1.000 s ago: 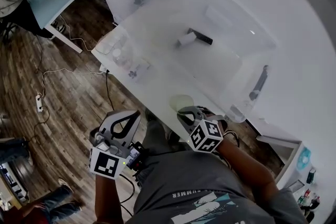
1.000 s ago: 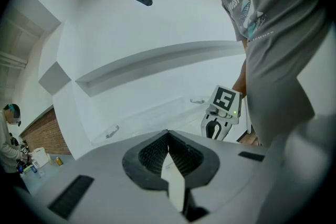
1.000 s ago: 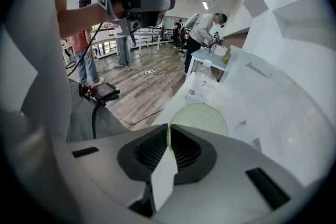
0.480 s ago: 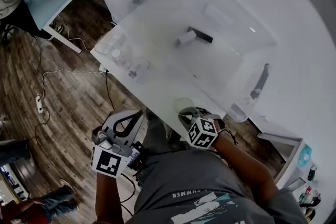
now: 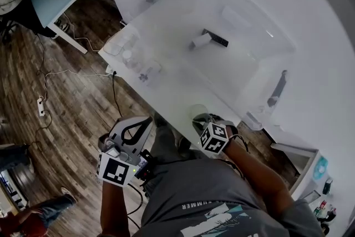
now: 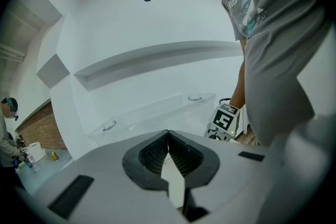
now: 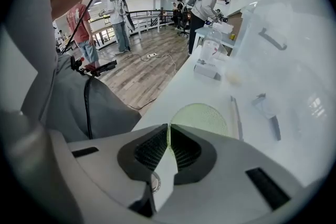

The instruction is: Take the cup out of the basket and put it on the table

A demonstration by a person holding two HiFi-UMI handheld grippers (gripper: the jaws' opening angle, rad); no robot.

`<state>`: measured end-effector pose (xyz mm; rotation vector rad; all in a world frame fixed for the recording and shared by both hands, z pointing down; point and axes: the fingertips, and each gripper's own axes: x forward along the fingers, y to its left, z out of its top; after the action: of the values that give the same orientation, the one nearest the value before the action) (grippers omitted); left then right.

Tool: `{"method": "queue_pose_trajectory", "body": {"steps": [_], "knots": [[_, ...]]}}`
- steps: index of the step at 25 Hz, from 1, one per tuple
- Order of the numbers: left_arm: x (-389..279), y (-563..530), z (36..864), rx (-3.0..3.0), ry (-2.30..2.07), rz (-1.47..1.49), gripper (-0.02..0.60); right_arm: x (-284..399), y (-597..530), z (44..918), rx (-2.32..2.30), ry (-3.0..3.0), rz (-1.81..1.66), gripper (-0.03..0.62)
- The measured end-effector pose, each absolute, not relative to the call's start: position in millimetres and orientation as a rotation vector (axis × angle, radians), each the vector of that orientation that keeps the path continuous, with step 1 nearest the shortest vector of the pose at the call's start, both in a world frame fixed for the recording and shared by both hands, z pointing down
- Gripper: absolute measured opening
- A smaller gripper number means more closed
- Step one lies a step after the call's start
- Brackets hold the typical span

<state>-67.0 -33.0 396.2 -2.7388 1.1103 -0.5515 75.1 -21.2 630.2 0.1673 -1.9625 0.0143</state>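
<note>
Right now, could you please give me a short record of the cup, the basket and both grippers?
cup: pale green, at the table's near edge, outside the basket
right gripper: shut on the cup's rim
left gripper: shut, empty, short of the table
basket: clear, on the table, beyond the cup

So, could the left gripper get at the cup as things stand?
Probably yes: the cup is at the near edge of the table, and nothing stands between it and the shut left gripper just off that edge. The right gripper is clamped on its rim, though, so only part is free.
</note>
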Motion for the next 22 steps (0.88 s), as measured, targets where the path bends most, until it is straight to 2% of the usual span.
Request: {"method": "queue_pose_trajectory", "body": {"steps": [22], "knots": [[-61.5,-37.2,408.4,-2.78,1.072,-0.567,0.009,74.3,-34.9,639.6,0.187,-1.944,0.012,0.034]]}}
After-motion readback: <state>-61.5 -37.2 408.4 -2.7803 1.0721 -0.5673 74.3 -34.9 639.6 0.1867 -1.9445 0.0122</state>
